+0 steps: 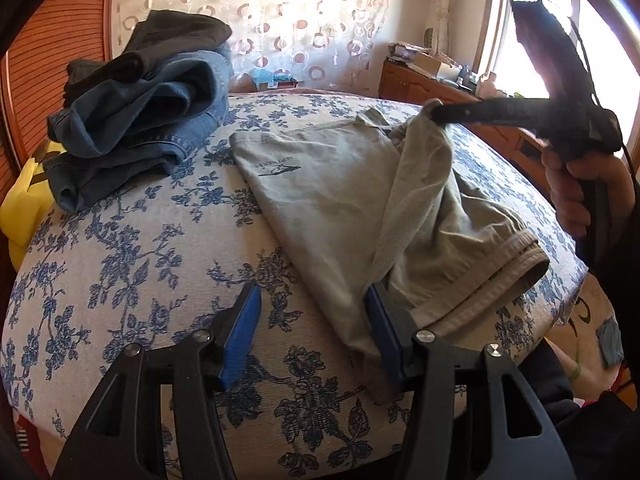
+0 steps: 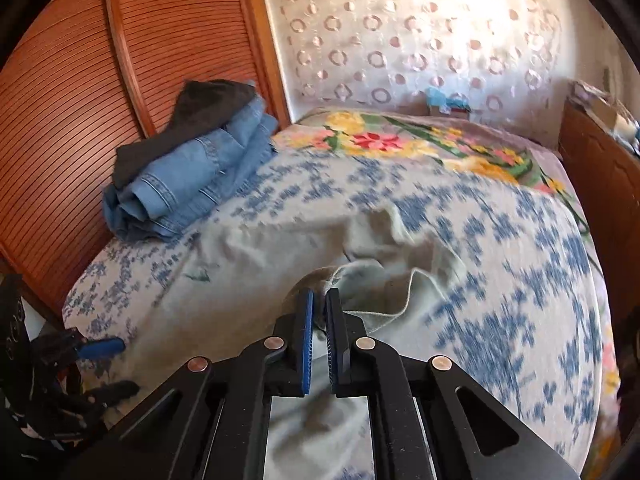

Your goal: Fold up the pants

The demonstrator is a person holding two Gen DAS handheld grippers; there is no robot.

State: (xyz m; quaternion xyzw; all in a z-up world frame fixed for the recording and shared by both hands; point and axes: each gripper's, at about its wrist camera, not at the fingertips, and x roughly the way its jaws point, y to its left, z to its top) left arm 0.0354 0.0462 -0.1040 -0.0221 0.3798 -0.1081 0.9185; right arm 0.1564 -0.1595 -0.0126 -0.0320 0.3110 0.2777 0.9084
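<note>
Light grey-green pants [image 1: 344, 196] lie on the blue-flowered bed cover [image 1: 140, 264], with a dark logo on the flat part and the waistband at the near right. My left gripper [image 1: 316, 300] is open just above the bed, its right finger against the pants' near edge. My right gripper [image 2: 320, 300] is shut on a fold of the pants [image 2: 360, 280] and lifts it; in the left wrist view the right gripper [image 1: 436, 114] holds the cloth up at the far right.
A pile of blue jeans and dark clothes [image 1: 140, 108] sits at the bed's far left, also seen in the right wrist view [image 2: 192, 168]. A wooden headboard [image 2: 80, 100], a flowered blanket [image 2: 400, 140] and a wooden cabinet [image 1: 432, 92] surround the bed.
</note>
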